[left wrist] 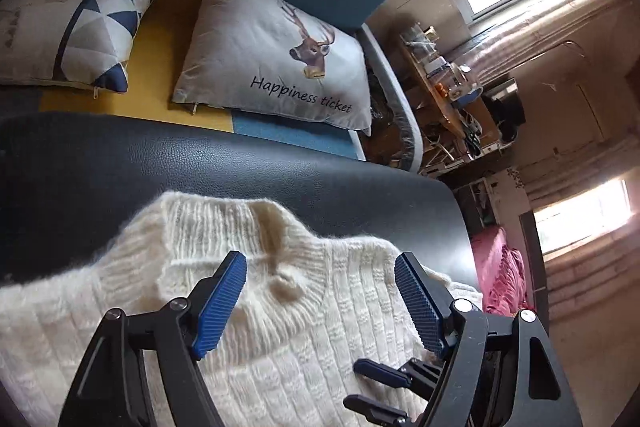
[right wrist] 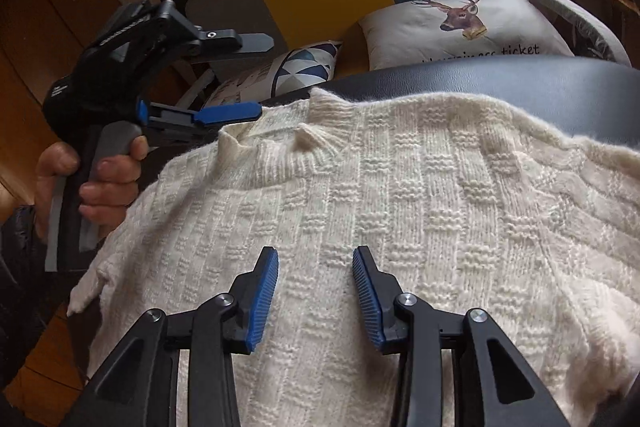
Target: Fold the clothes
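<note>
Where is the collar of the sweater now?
The collar lies at the far edge of the sweater, on the black surface. In the right wrist view it is upper left of centre, beside the left gripper.

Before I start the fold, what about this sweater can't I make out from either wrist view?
- Sweater hem: cut off by the bottom edge, both views.
- Sleeves: right wrist view cuts one off at the right edge; the left gripper and hand hide the other.
- Surface under the sweater: covered by the knit; only the black leather surface beyond the collar shows.
</note>
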{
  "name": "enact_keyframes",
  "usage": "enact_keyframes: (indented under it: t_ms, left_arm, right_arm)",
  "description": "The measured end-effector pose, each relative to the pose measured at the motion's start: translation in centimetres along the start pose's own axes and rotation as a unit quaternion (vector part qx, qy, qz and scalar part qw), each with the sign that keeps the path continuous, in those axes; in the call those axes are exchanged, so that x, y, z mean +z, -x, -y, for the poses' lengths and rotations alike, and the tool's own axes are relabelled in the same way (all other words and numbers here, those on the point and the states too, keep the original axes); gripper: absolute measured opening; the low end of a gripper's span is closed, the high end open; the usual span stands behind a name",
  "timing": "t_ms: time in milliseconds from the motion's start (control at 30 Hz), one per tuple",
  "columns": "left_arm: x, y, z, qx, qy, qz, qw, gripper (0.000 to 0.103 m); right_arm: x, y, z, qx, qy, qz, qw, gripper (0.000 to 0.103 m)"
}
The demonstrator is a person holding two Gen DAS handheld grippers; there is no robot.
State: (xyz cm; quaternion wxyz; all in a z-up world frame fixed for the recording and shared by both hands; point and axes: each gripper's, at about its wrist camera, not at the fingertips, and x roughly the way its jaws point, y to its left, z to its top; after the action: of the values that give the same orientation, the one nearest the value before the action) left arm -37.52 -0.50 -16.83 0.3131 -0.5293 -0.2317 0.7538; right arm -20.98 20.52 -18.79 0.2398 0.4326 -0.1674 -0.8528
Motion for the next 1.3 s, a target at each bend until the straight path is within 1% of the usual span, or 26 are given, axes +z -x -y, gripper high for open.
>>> enact_keyframes:
  t_ms: [33, 100, 133, 233, 300, 333, 367, 400, 433, 467, 500, 533, 567, 633, 667, 733, 833, 900, 933, 967, 1000, 1067, 1100, 1200, 1233, 1300]
  left_arm:
    - [0.4, -0.7, -0.1, -0.007, -0.005, -0.012, 0.9999, 0.077]
    - [0.8, -2.0, -0.3, 0.001, -0.010, -0.023, 0.9997, 0.077]
    - [1.0, -2.6, -0.4, -0.005, -0.014, -0.032, 0.9994, 0.077]
    - [0.9, -4.2, -0.1, -0.033, -0.022, -0.054, 0.9977, 0.077]
    - [1.0, -4.9, 0.4, -0.059, -0.031, -0.066, 0.9956, 0.077]
    - [1.0, -5.2, 0.7, -0.092, -0.025, -0.080, 0.9922, 0.070]
    - [0.9, -5.1, 1.3, -0.130, -0.024, -0.089, 0.9872, 0.050]
    - [0.9, -4.6, 2.3, -0.151, -0.043, -0.078, 0.9845, 0.047]
    - [0.8, -3.9, 3.5, -0.153, -0.069, -0.059, 0.9841, 0.047]
    - [0.8, -3.7, 4.4, -0.142, -0.093, -0.047, 0.9845, 0.035]
    - [0.9, -4.0, 4.9, -0.111, -0.113, -0.041, 0.9866, 0.022]
    - [1.1, -4.7, 4.7, -0.072, -0.120, -0.040, 0.9893, 0.004]
    - [1.2, -5.4, 4.3, -0.032, -0.124, -0.039, 0.9910, 0.004]
    - [1.4, -6.9, 3.1, 0.048, -0.130, -0.036, 0.9897, 0.004]
    - [1.5, -7.1, 2.3, 0.058, -0.121, -0.031, 0.9905, 0.003]
    - [1.6, -7.1, 1.2, 0.057, -0.101, -0.021, 0.9930, 0.004]
    - [1.1, -6.3, 1.2, 0.056, -0.094, -0.021, 0.9938, 0.006]
    - [0.7, -4.5, 1.1, 0.037, -0.079, -0.008, 0.9961, 0.014]
    - [0.5, -3.3, 1.0, 0.028, -0.068, 0.005, 0.9973, 0.029]
    - [0.0, -2.1, 0.8, 0.026, -0.061, 0.019, 0.9977, 0.046]
    - [-0.5, -0.8, 0.6, 0.025, -0.055, 0.032, 0.9976, 0.051]
    - [-1.7, 1.6, 0.3, 0.031, -0.053, 0.056, 0.9966, 0.052]
    - [-2.3, 2.3, 0.1, 0.031, -0.055, 0.059, 0.9963, 0.052]
    - [-3.9, 4.0, -0.5, 0.022, -0.057, 0.062, 0.9962, 0.052]
    - [-4.0, 4.1, -0.5, 0.022, -0.057, 0.058, 0.9964, 0.052]
    - [-3.4, 3.0, 0.1, 0.023, -0.065, 0.041, 0.9968, 0.054]
  right_arm:
    - [-0.1, 0.1, 0.5, 0.012, -0.011, 0.004, 1.000, 0.040]
    - [-0.2, 0.1, 1.2, 0.032, -0.029, 0.008, 0.999, 0.040]
    - [-0.2, 0.1, 1.5, 0.040, -0.037, 0.011, 0.998, 0.040]
    - [-0.3, 0.2, 1.9, 0.052, -0.046, 0.013, 0.997, 0.040]
    - [-0.3, 0.2, 2.1, 0.059, -0.052, 0.015, 0.997, 0.040]
    - [-0.3, 0.2, 2.2, 0.063, -0.056, 0.015, 0.996, 0.040]
    - [-0.3, 0.2, 2.4, 0.068, -0.060, 0.017, 0.996, 0.040]
    - [-0.3, 0.2, 2.5, 0.071, -0.062, 0.018, 0.995, 0.040]
    - [-0.3, 0.1, 2.5, 0.072, -0.063, 0.018, 0.995, 0.040]
    - [-0.3, 0.1, 2.5, 0.071, -0.063, 0.018, 0.995, 0.040]
    - [-0.3, 0.1, 2.5, 0.071, -0.063, 0.019, 0.995, 0.040]
    - [-0.3, 0.0, 2.4, 0.070, -0.062, 0.019, 0.995, 0.040]
    - [-0.3, 0.0, 2.4, 0.070, -0.062, 0.020, 0.995, 0.040]
    - [-0.3, -0.1, 2.4, 0.069, -0.061, 0.020, 0.996, 0.040]
    - [-0.3, -0.1, 2.4, 0.068, -0.061, 0.020, 0.996, 0.040]
    - [-0.4, -0.2, 2.3, 0.067, -0.060, 0.021, 0.996, 0.040]
    - [-0.3, -0.4, 2.2, 0.067, -0.060, 0.021, 0.996, 0.040]
    - [-0.4, -0.4, 2.3, 0.065, -0.059, 0.020, 0.996, 0.040]
    - [-0.5, -0.3, 2.2, 0.063, -0.059, 0.019, 0.996, 0.040]
    - [-0.5, -0.3, 2.2, 0.061, -0.058, 0.019, 0.996, 0.040]
    - [-0.5, -0.2, 2.1, 0.058, -0.058, 0.018, 0.996, 0.040]
    - [-0.1, -0.1, 1.3, 0.032, -0.043, 0.011, 0.998, 0.039]
    - [0.4, -0.1, 0.6, 0.012, -0.030, 0.007, 0.999, 0.040]
    - [2.3, -0.4, -1.5, -0.009, 0.012, 0.013, 1.000, 0.041]
    - [2.9, -0.8, -1.9, -0.022, 0.020, 0.011, 0.999, 0.041]
    - [3.7, -1.6, -2.1, -0.048, 0.030, 0.006, 0.998, 0.041]
